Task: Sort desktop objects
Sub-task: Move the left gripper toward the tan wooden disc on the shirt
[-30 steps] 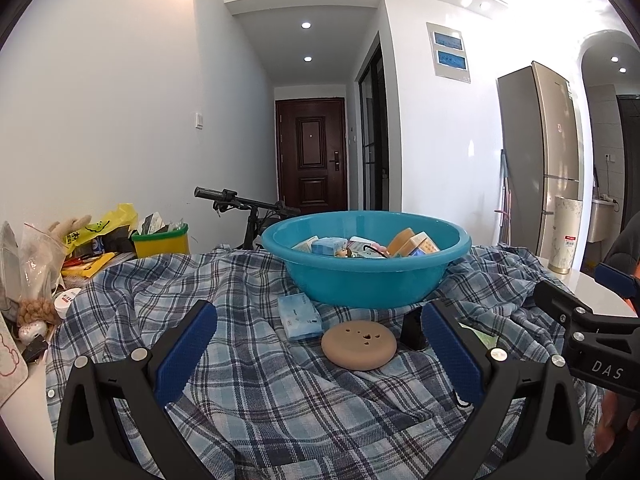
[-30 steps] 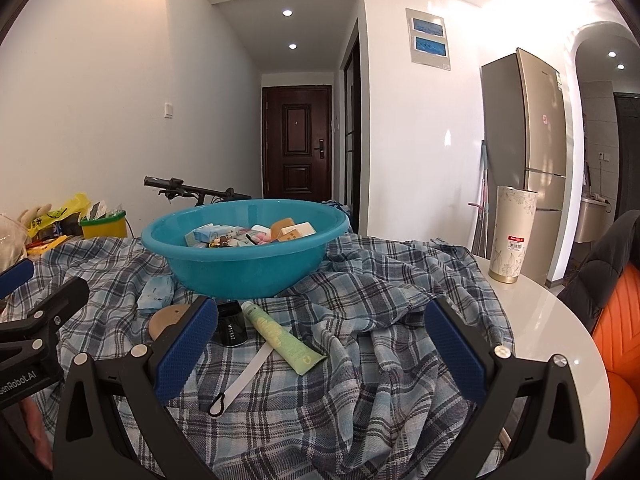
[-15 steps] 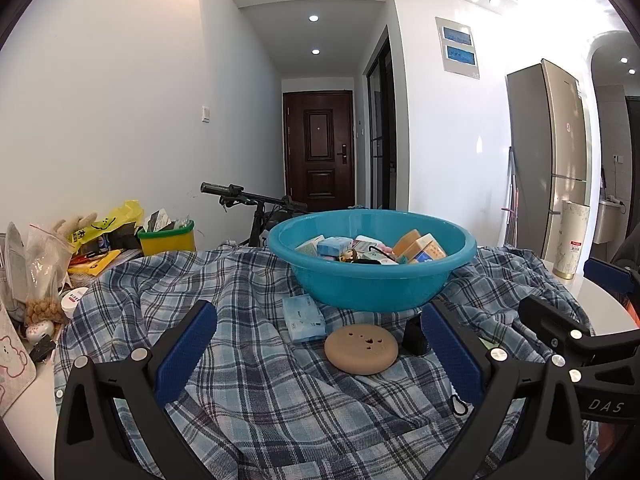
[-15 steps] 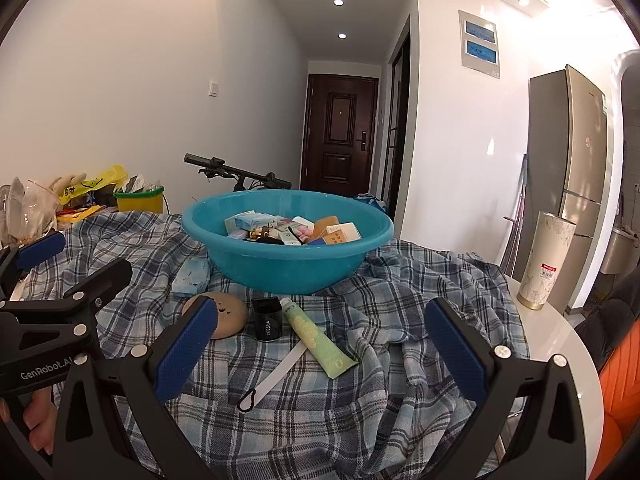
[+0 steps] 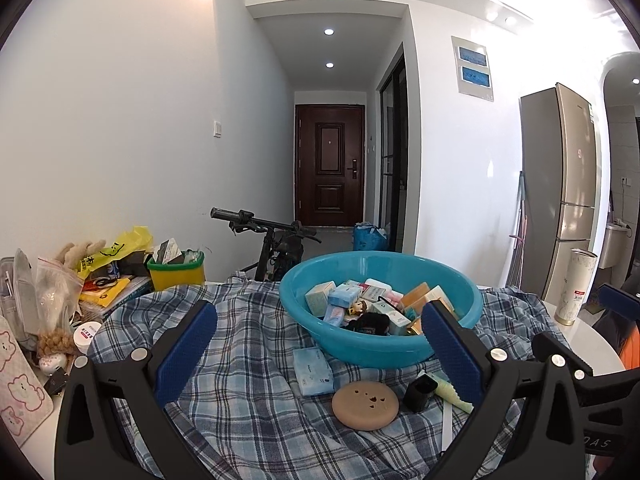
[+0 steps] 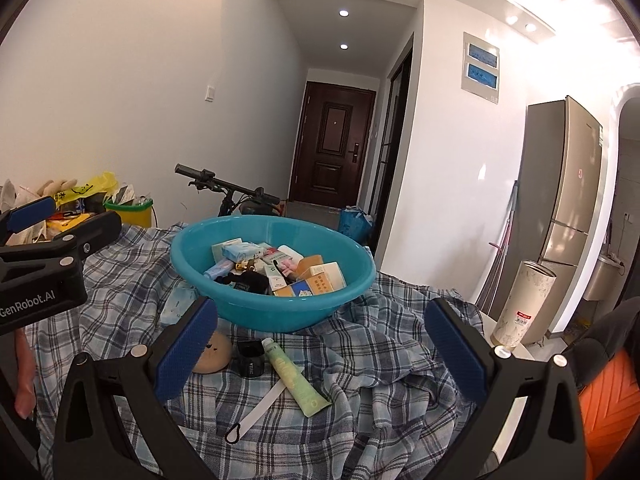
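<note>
Left wrist view
Left gripper [image 5: 318, 342]: held above the near edge of the table, jaws spread wide, nothing pinched between the blue pads [image 5: 186, 346].
Plaid cloth [image 5: 240, 392]: spread over the white table [image 5: 588, 344], rumpled toward the right edge.
Basin [image 5: 380, 344]: teal, set on the cloth toward the far edge of the table; filled with small boxes and a dark furry item.
Tissue pack [image 5: 313, 372]: pale blue, laid flat on the cloth just before the basin.
Round disc [image 5: 365, 406]: tan, with small holes, laid near the tissue pack on its right.
Black cap [image 5: 419, 392]: placed just right of the disc, close beside the green tube [image 5: 452, 392], which is partly hidden by the right finger.
Tall cup [image 5: 576, 286]: stood upright at the right edge of the table.
Clutter [image 5: 100, 276]: bags, a plush toy and a green-and-yellow tub are piled at the left edge.
Right gripper: seen only in part at the right margin.

Right wrist view
Right gripper [image 6: 320, 342]: jaws spread wide, nothing held.
Basin [image 6: 276, 308]: seen ahead on the cloth, boxes heaped inside.
Green tube [image 6: 296, 376]: laid slantwise on the cloth before the basin, cap end beside the black cap [image 6: 250, 360].
White strap [image 6: 260, 408]: laid across the cloth, partly under the tube.
Round disc [image 6: 216, 352]: partly hidden behind the left finger.
Left gripper [image 6: 40, 232]: seen at the left margin, jaws apart.
</note>
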The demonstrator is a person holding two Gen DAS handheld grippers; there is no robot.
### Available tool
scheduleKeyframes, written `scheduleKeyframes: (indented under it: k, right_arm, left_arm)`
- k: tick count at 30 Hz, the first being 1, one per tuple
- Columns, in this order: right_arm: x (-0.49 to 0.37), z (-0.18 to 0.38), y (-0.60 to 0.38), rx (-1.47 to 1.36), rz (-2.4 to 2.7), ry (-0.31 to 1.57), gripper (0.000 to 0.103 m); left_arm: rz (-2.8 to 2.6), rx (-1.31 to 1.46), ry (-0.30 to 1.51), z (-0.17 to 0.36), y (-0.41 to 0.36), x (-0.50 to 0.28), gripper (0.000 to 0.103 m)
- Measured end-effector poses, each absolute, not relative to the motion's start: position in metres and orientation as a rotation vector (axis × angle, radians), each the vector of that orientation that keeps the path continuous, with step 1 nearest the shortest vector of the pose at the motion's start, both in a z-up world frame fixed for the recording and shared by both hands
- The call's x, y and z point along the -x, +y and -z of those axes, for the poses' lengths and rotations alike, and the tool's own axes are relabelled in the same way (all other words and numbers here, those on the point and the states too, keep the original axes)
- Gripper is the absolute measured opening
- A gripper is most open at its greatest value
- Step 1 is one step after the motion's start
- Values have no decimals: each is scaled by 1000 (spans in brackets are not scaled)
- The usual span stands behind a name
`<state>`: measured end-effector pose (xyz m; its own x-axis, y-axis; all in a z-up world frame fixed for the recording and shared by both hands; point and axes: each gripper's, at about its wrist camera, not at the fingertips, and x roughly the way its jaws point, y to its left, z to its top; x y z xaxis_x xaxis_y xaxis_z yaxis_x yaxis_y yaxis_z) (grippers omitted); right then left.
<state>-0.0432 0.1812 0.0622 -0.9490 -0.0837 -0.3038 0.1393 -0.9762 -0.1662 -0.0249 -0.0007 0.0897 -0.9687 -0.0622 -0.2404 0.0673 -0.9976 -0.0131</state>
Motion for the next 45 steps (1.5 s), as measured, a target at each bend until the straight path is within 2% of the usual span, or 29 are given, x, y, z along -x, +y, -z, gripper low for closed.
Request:
scheduleKeyframes:
  k: [13,22,32,36,40,45]
  right_arm:
    - [61,-126,192,-386,2988,191,103]
    - [63,-182,199,-246,3018,164,103]
    - [76,-212,202,-243,2978,107,103]
    - [90,-206,202,-349,2949,92,103]
    - [108,-193,206,-539,2880,62,103]
    - [123,-172,210,-697,2873,73,103]
  left_arm:
    - [3114,-389,10,-160,13,44,103]
    - [3132,-211,67,-213,9,40,103]
    - [3120,-171,2,-240,13,39,103]
    - [3115,-338,28,-237,10,54,103]
    - [3148,-668,111,-222,6,82,103]
    - [3061,-876,31,-194,12,102,103]
